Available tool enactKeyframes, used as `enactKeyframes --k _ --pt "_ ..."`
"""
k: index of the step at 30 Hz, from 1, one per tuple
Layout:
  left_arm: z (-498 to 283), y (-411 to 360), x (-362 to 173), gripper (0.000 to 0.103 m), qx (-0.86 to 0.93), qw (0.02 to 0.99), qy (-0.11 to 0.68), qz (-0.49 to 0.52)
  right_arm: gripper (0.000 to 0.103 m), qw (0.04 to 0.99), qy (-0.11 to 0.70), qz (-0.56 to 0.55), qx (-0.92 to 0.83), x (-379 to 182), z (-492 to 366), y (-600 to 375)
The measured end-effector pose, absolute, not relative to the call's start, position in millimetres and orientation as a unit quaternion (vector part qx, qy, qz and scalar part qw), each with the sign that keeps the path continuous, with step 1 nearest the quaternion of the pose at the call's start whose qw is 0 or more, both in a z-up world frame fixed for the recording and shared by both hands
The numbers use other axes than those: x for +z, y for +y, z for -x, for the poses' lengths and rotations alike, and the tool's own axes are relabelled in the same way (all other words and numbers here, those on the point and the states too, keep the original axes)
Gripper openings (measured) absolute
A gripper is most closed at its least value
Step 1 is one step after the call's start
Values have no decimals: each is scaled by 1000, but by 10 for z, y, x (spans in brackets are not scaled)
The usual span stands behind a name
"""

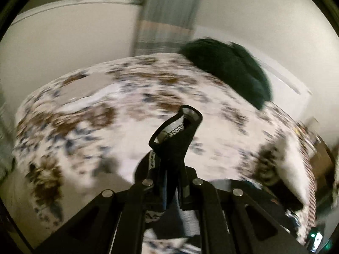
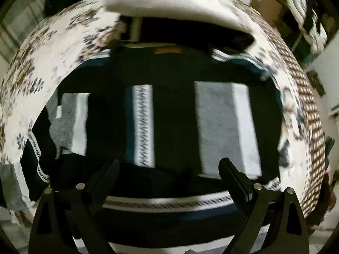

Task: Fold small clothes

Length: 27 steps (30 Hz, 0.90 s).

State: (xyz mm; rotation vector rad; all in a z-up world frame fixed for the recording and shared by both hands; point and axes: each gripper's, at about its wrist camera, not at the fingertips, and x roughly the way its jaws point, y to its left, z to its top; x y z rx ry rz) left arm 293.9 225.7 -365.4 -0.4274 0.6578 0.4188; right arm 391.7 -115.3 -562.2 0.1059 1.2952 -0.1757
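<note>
Black fabric with a white patterned trim was pinched between the closed fingers of the left claw (image 1: 177,131), lifted clear of the floral bedspread (image 1: 89,127), likely so that edge of the striped garment (image 2: 169,127) could be carried over into a fold. Below the right claw (image 2: 169,167), whose fingers stood wide apart and gripped nothing, the garment lay spread flat on the bed. Farther off, blur left a dark heap (image 1: 231,69) and a white pillow (image 2: 173,4) hard to identify.
</note>
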Motion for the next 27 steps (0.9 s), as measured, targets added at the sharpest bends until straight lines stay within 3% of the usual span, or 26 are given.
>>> enactKeyframes --k 9,19,27 --pt "-3814 417 -3572 5 36 922 355 151 96 761 609 -149 -166 -5707 -3358 -2607" --pt "-3858 -1829 -4391 5 -120 885 446 52 96 727 589 -229 -269 -5636 -2596 -4164" --pt "-3823 -2410 -4969 10 -130 842 523 -17 96 718 579 -265 -279 -5649 -2223 -4709"
